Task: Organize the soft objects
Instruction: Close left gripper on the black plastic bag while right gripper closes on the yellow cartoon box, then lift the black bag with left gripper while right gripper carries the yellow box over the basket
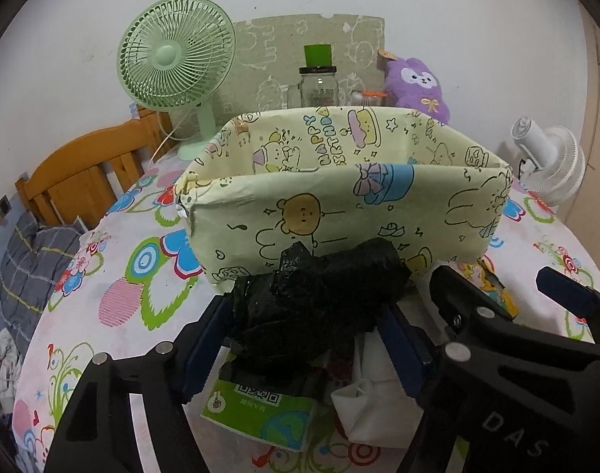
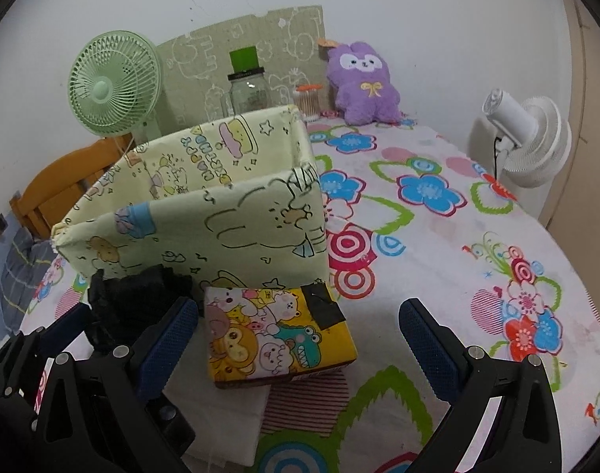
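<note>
On the flowered tablecloth (image 2: 438,236), going left to right: the left gripper (image 1: 305,335) pinches a crumpled black plastic bag (image 1: 319,295), held just in front of the cartoon-print fabric bin (image 1: 339,205). To finish this step well, the bag probably needs lifting clear of the bin's near wall before release, since loose plastic could snag the rim. Further right, the right gripper (image 2: 300,339) hangs spread wide, holding nothing, above a cartoon tissue pack (image 2: 276,335) resting against the bin's front wall.
</note>
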